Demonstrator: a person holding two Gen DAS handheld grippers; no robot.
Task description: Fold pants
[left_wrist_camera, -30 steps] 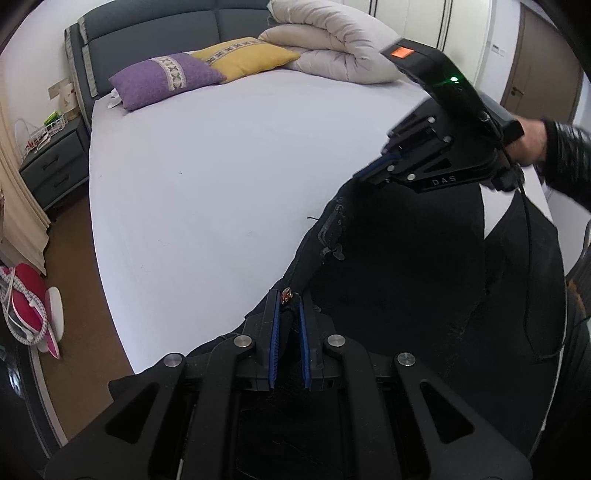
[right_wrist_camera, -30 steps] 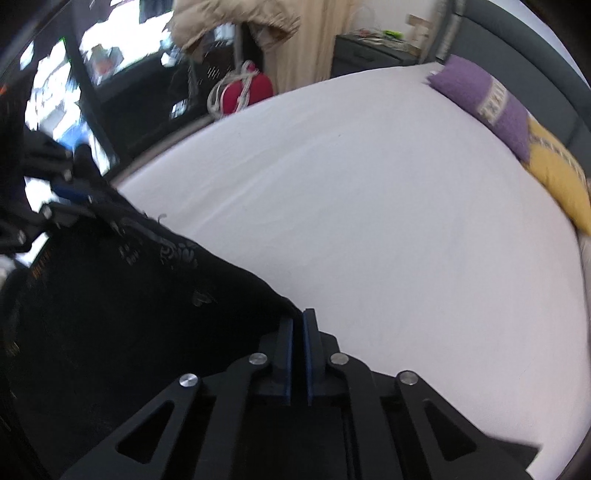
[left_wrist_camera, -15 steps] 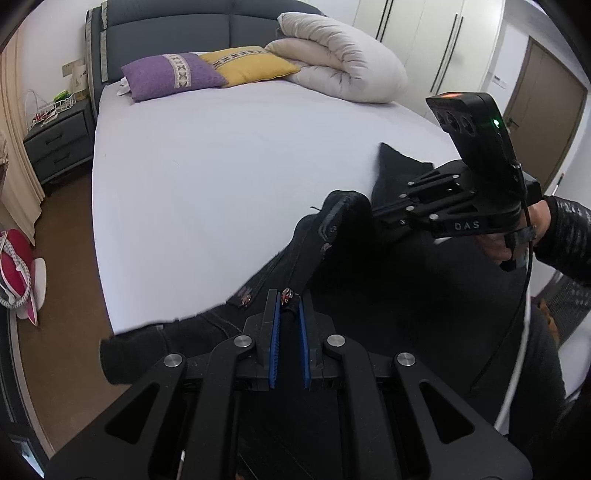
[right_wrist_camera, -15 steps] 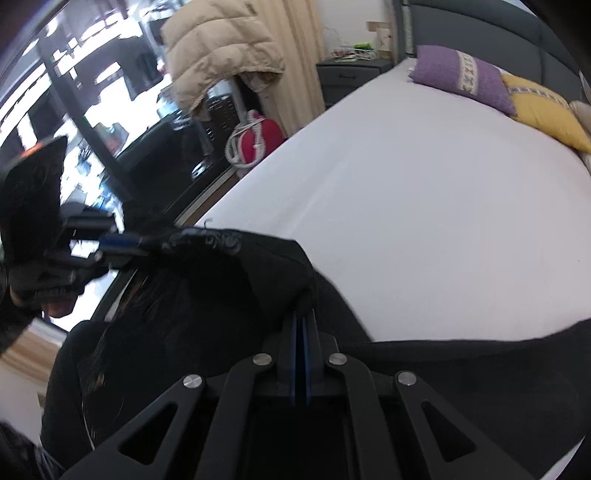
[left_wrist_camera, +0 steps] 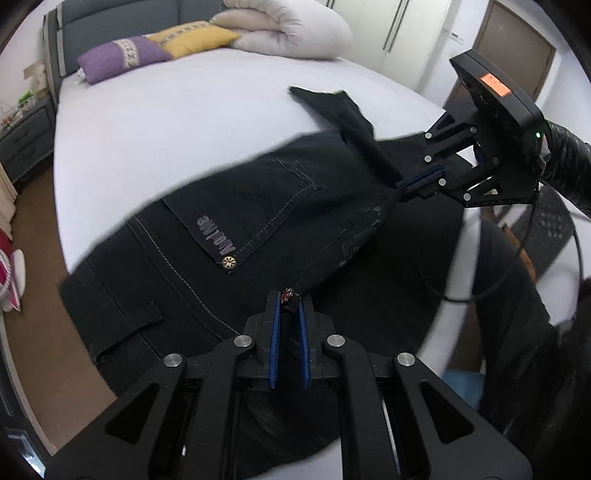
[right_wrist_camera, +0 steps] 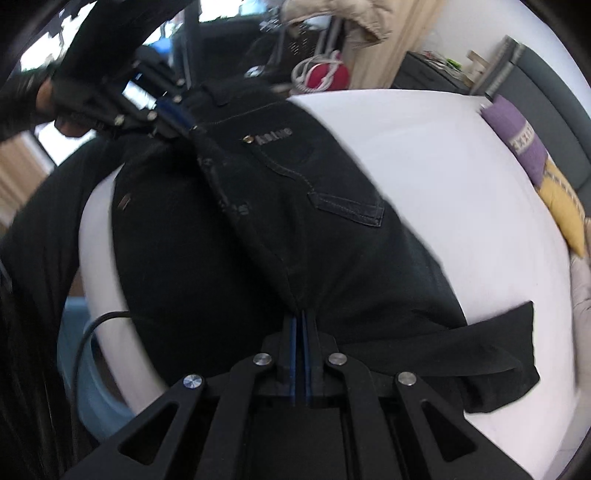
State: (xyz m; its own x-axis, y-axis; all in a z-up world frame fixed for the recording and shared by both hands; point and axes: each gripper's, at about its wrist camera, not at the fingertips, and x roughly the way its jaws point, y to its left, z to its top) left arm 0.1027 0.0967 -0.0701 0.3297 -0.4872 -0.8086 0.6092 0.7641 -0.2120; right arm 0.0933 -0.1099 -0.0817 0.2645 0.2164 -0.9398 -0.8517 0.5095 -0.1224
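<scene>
A pair of black denim pants [left_wrist_camera: 258, 206] with pale contrast stitching hung stretched between the two claws, its back pocket and small brand label facing up, over the near edge of a wide bed covered in a white sheet [left_wrist_camera: 177, 110]. The left claw [left_wrist_camera: 289, 306] was pinching a bunched edge of the fabric beside a small metal rivet, its blue-padded fingers [left_wrist_camera: 274, 332] a little apart around the cloth. The right claw [right_wrist_camera: 300, 325] was pressed almost together on another bunch of the fabric; from the left wrist view it [left_wrist_camera: 410, 182] gripped the cloth well above the bed edge. One pant leg end [right_wrist_camera: 491, 354] trailed flat across the sheet. Near the grey headboard lay a purple cushion [left_wrist_camera: 122, 57], a yellow cushion [left_wrist_camera: 192, 37] just beside it, and a rolled cream duvet [left_wrist_camera: 291, 29].
</scene>
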